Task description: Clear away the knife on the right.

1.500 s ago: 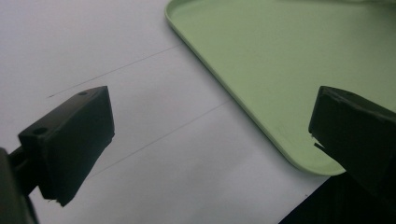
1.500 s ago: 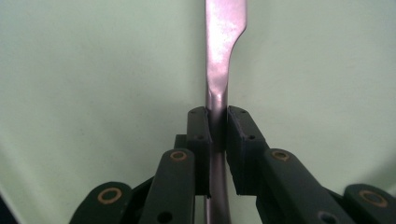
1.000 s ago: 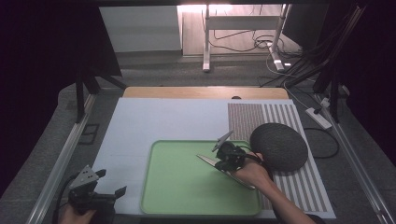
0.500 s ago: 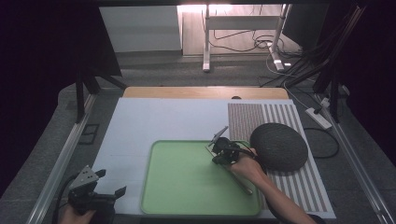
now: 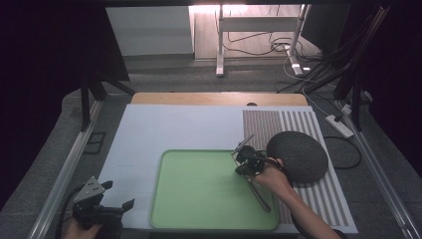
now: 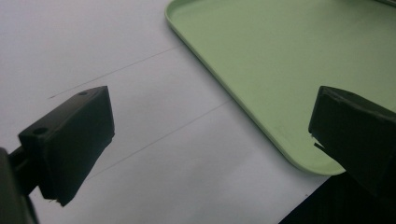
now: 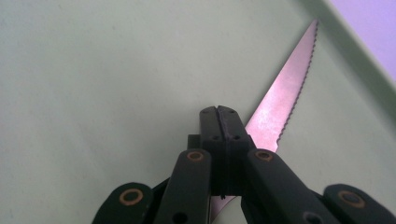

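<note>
Nearby, dark round mat (image 5: pixel 297 156) just beside green tray (image 5: pixel 199 199), striped placemat (image 5: pixel 323 199) underneath.

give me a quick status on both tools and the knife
Right tool shut on knife, over green tray. Left tool open, empty, at tray's near corner. Dark round mat beside right hand, nothing blocking.

Knife (image 7: pixel 280 102) handle hidden beneath the closed right gripper (image 7: pixel 223 122); green tray (image 6: pixel 261 60) cut off by the frame's edge.
</note>
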